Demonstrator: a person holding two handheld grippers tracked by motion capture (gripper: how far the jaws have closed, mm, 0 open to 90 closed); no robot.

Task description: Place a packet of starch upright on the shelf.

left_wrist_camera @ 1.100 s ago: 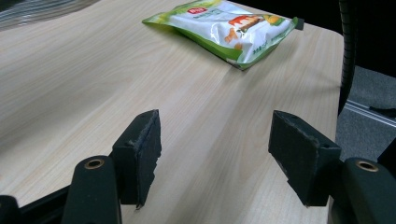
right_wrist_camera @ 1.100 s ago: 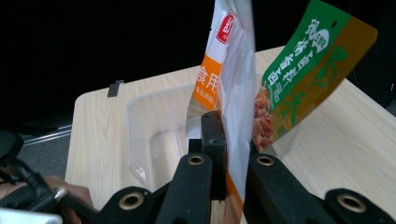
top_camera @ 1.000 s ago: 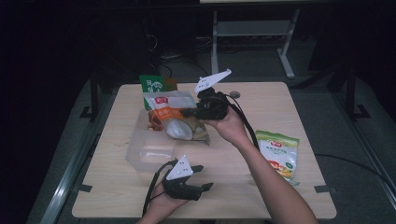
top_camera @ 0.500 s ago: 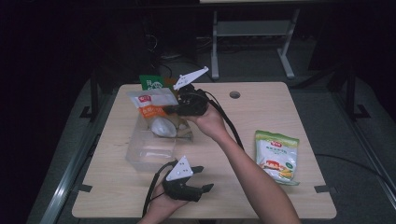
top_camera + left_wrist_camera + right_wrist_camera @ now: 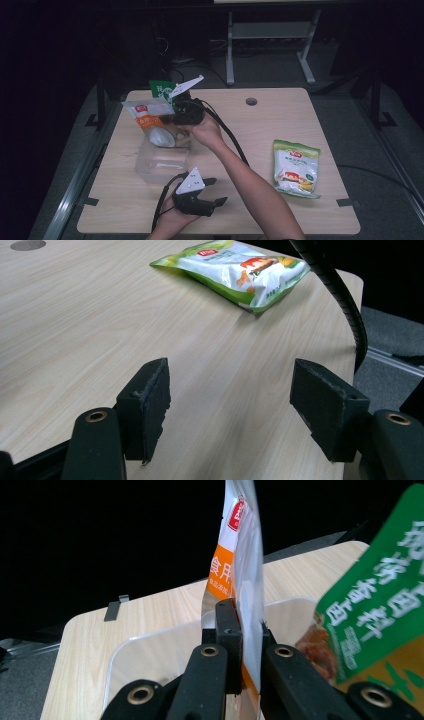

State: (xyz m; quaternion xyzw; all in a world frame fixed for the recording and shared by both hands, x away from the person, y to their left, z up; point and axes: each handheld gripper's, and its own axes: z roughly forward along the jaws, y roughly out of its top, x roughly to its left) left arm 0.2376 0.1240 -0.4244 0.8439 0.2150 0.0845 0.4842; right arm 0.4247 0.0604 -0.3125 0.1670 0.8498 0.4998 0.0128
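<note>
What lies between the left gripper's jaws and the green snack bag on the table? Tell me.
Nothing: in the left gripper view, bare wood of the table runs from the open left gripper to the green snack bag.

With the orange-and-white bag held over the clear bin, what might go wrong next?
The right claw pinches only the edge of the orange-and-white bag, so it may slip out. The green bag stands close beside it and could be knocked over. The clear bin looks light and may slide; the open left claw is not steadying it.
</note>
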